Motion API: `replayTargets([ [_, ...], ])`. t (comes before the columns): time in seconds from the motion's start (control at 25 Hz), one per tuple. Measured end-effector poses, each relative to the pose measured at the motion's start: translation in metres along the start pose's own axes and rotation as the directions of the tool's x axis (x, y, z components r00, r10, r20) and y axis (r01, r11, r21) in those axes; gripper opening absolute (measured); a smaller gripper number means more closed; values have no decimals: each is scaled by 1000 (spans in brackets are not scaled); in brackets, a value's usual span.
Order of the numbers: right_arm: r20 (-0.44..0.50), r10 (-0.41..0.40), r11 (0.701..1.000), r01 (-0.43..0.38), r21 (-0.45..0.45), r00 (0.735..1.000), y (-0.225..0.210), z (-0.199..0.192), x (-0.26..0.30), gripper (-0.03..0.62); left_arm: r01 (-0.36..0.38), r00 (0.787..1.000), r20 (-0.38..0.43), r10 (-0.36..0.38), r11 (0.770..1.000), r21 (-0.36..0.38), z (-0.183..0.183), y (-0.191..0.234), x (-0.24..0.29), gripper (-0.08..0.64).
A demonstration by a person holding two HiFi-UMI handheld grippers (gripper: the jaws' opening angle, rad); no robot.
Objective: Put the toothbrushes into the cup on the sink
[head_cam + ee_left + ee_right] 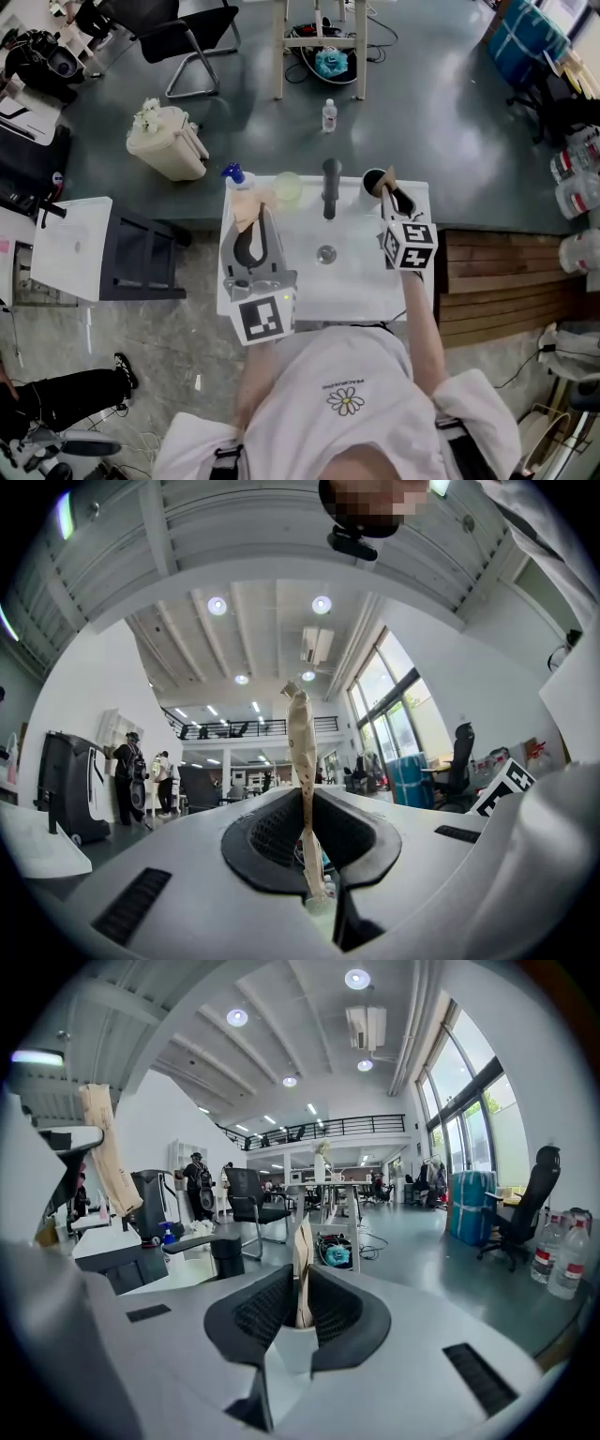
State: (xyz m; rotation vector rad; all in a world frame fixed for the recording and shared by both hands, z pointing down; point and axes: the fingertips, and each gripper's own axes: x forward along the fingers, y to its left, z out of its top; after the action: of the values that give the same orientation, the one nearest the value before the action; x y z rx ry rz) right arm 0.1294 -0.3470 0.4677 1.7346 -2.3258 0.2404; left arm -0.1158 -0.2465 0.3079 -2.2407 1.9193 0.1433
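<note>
Two claws each pinch a wrapped toothbrush (300,752), left claw (254,242) near the sink's (356,281) back left corner, right claw (388,199) at the cup (371,178).

The left toothbrush (300,752) and right toothbrush (302,1269) look wrapped in matt, creased tan paper. The pads (272,838) are ribbed black, set in smooth matt grey plastic. At frame centre the sink (370,281) is glossy white; the dark floor (441,103) above it shines.

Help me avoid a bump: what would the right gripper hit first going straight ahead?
Probably the white cup, right before the right gripper and its wrapped toothbrush; height is hard to judge.
</note>
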Motion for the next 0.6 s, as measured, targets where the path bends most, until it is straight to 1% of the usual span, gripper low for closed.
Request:
replayTargets([
  [0.16,16,-12,1000,13,-26,1000,-3,7,-3,15,2,1000,4,-2,1000,-2,2,0,-1,38],
  [0.32,51,-25,1000,26,-12,998,-7,21,-6,15,9,1000,6,-9,1000,-6,1,0,0,38],
  [0.44,91,-47,998,50,-26,995,-12,38,-12,15,13,1000,15,-13,1000,-9,4,-2,-1,38],
  [0.6,167,-75,996,83,-43,983,-14,67,-25,15,16,1000,20,-16,1000,-7,7,0,-1,38],
])
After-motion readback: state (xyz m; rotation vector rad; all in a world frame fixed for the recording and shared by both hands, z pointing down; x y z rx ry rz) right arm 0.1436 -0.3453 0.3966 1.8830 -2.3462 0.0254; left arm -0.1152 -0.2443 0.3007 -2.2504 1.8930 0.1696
